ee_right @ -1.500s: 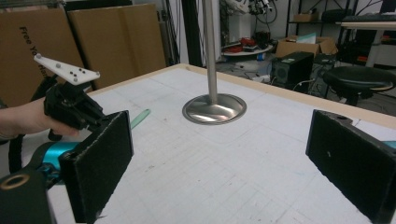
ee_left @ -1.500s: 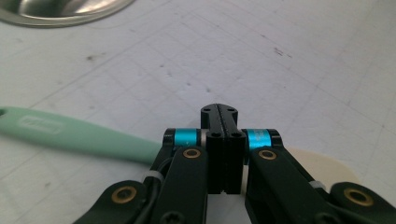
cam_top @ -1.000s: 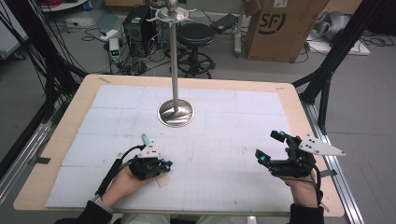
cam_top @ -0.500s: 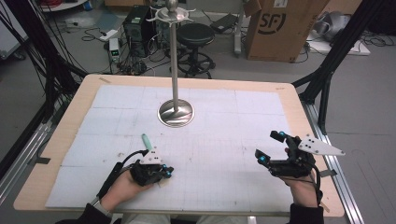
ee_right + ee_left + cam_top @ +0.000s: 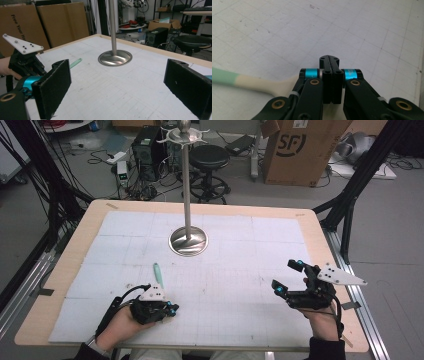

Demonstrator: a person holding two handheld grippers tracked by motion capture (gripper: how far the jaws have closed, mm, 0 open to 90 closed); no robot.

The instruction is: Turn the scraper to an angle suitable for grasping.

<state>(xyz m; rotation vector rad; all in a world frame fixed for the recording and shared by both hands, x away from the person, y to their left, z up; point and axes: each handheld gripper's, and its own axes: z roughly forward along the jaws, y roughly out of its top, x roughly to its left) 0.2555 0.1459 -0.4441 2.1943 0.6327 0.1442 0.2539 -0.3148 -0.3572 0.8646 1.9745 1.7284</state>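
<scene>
Spoon [image 5: 249,82] head hides behind the closed-together left gripper [image 5: 329,59]; right gripper [image 5: 117,85] jaws stand apart.

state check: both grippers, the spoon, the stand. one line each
left gripper: shut, jaws pressed together with nothing between them, low over the mat
right gripper: open, jaws wide apart and empty
spoon: lying flat on the mat, green handle pointing away, bowl end by the left gripper, not held
metal stand: upright on its round base, hooks at the top bare
</scene>
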